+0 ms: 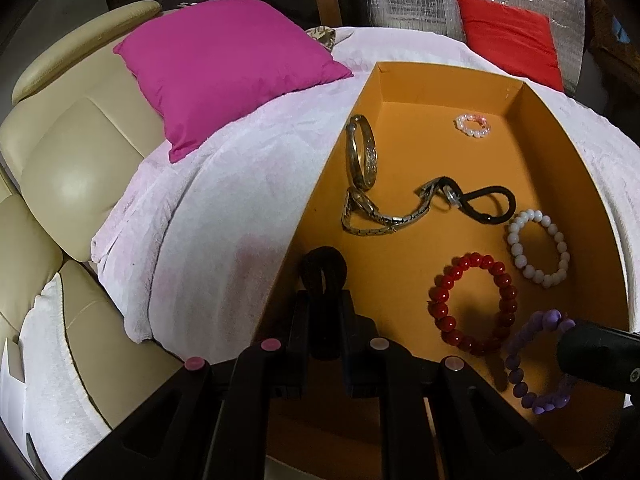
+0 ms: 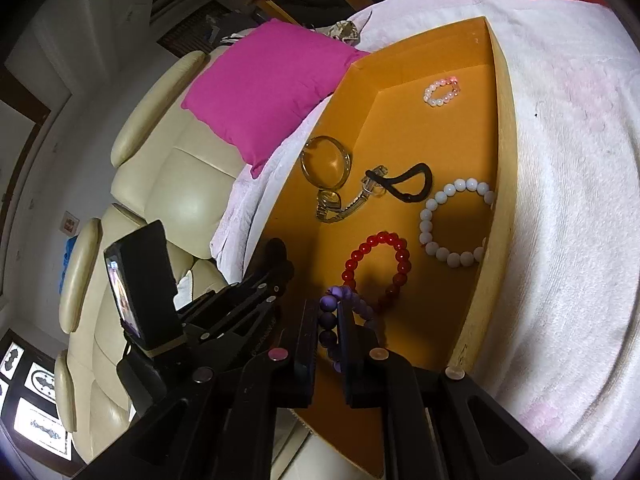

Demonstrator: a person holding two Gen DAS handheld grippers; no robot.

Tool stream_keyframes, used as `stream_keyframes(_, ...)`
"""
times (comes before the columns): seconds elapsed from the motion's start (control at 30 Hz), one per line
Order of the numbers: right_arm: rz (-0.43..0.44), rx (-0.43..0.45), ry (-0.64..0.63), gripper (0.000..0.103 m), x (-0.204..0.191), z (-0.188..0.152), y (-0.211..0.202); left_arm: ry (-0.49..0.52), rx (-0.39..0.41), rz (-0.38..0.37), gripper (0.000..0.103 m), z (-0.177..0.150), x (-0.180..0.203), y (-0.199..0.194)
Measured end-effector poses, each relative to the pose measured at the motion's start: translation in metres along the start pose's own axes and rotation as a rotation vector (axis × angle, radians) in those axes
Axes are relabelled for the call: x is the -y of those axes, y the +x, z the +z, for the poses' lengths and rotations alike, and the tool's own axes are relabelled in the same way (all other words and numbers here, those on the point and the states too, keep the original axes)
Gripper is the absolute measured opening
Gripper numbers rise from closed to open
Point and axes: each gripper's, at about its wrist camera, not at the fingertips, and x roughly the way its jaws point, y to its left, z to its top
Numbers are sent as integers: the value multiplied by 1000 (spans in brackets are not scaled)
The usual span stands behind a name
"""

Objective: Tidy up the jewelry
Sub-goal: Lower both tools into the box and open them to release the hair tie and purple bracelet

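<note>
With the left gripper clamping what looks like a black fabric hair tie and the right gripper pinching the purple beaded bracelet, each should be lowered onto bare floor of the orange cardboard box before release.

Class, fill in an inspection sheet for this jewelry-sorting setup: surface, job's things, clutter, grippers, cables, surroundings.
Surface: white fluffy blanket under an orange cardboard tray.
Job's things: in tray, gold bangle, metal-strap watch, black hair tie, white bead bracelet, red bead bracelet, small pearl ring.
Clutter: nothing seen.
Grippers: left gripper shut on black fabric loop; right gripper shut on purple bead bracelet.
Cables: nothing seen.
Surroundings: cream leather sofa, magenta cushion, red cushion.
</note>
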Motion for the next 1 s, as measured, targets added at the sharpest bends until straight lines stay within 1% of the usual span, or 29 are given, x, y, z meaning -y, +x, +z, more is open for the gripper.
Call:
stream_keyframes(0.43, -19, 22, -12, 11, 2, 1, -3, 24, -14, 4, 16, -2, 4, 10)
stream_keyframes(0.6, -41, 55, -31, 11, 1, 3, -12, 31, -18, 9, 16, -2, 4, 10)
stream_keyframes(0.67, -54, 63, -39, 13, 1, 3, -15, 32, -22, 8, 18, -2, 4, 10)
stream_keyframes(0.73, -62, 72, -47, 13, 0, 4, -18, 33, -23, 6, 22, -1, 5, 9)
stream_keyframes(1.0, -76, 92, -55, 13, 0, 1, -31, 34, -10, 14, 29, -1, 6, -3)
